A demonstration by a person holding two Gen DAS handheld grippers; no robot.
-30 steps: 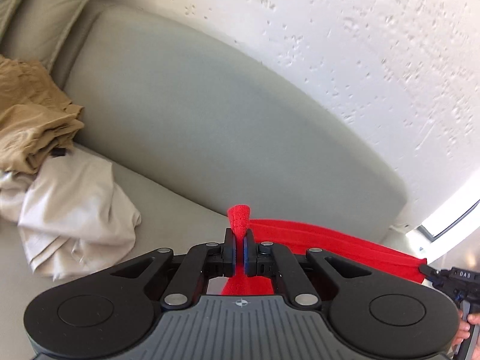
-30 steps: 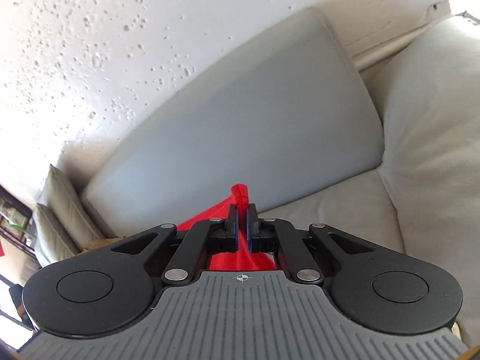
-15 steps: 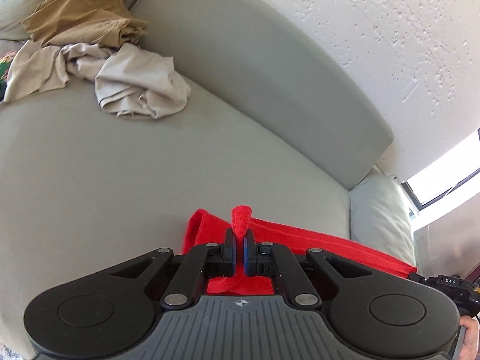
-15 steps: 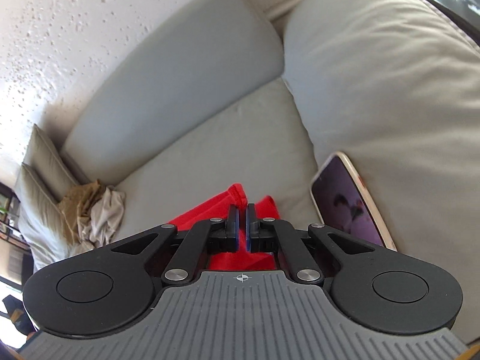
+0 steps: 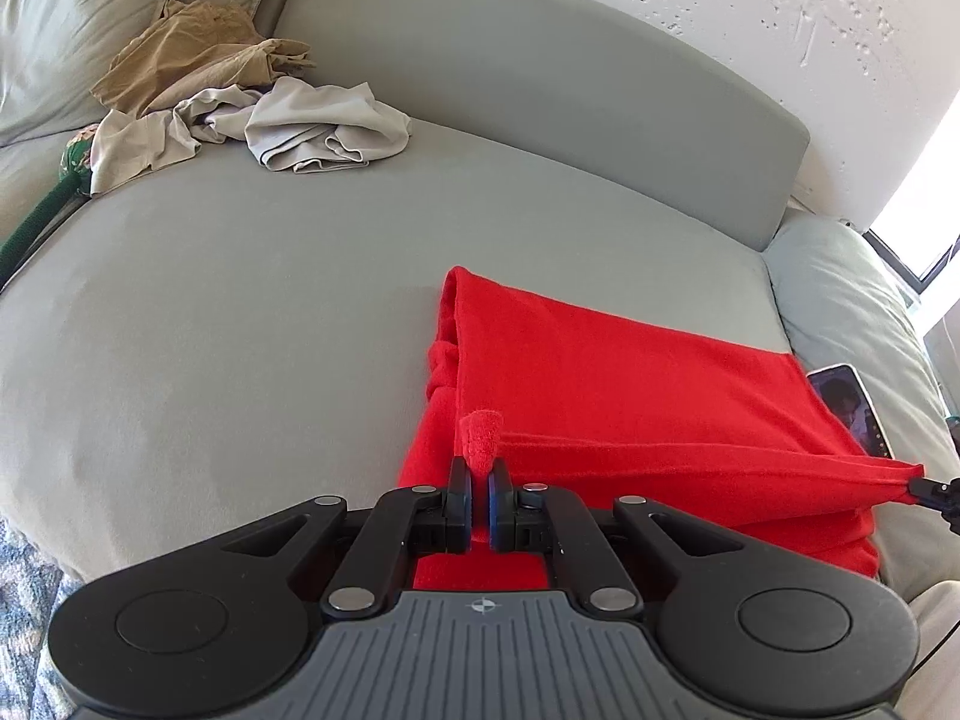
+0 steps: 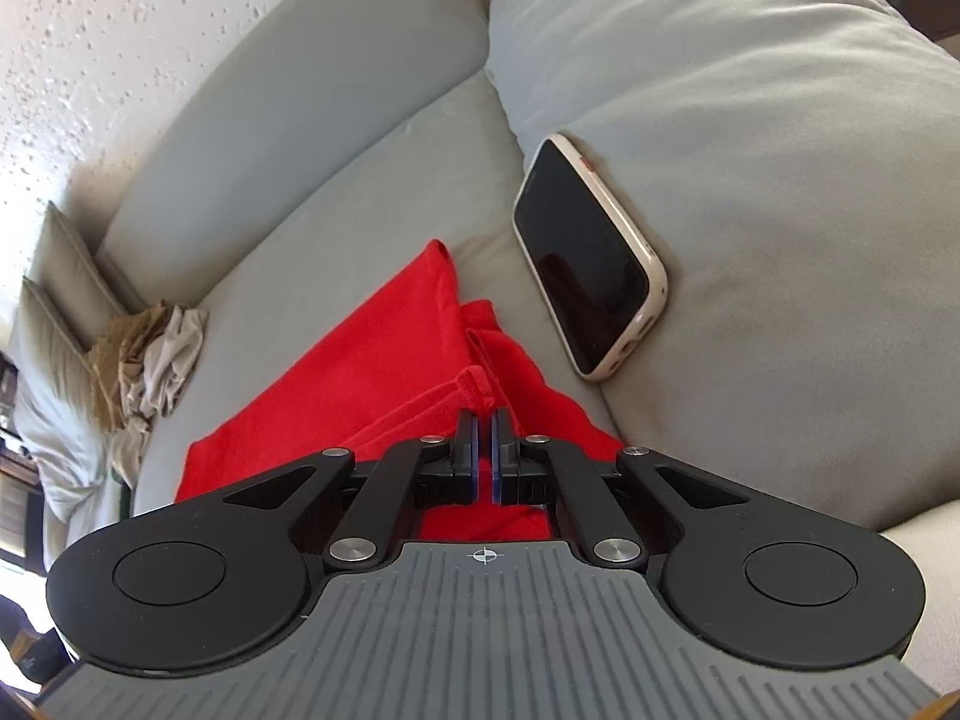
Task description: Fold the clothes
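Observation:
A red garment point(image 5: 618, 372) lies spread on the grey sofa seat point(image 5: 240, 276), its far part flat and its near edge lifted. My left gripper point(image 5: 479, 468) is shut on one corner of that edge. My right gripper point(image 6: 485, 420) is shut on the other corner; its tip shows at the right edge of the left wrist view point(image 5: 933, 489). The edge is stretched taut between them. The garment point(image 6: 372, 360) reaches away to the left in the right wrist view.
A heap of tan and beige clothes point(image 5: 240, 102) lies at the sofa's far left, also in the right wrist view point(image 6: 150, 354). A phone point(image 6: 585, 252) leans on the right cushion point(image 6: 750, 150), just right of the garment. A green patterned item point(image 5: 66, 174) is at the left edge.
Both grippers have tilted down and come lower toward the seat with the red garment. More of it now lies flat on the sofa.

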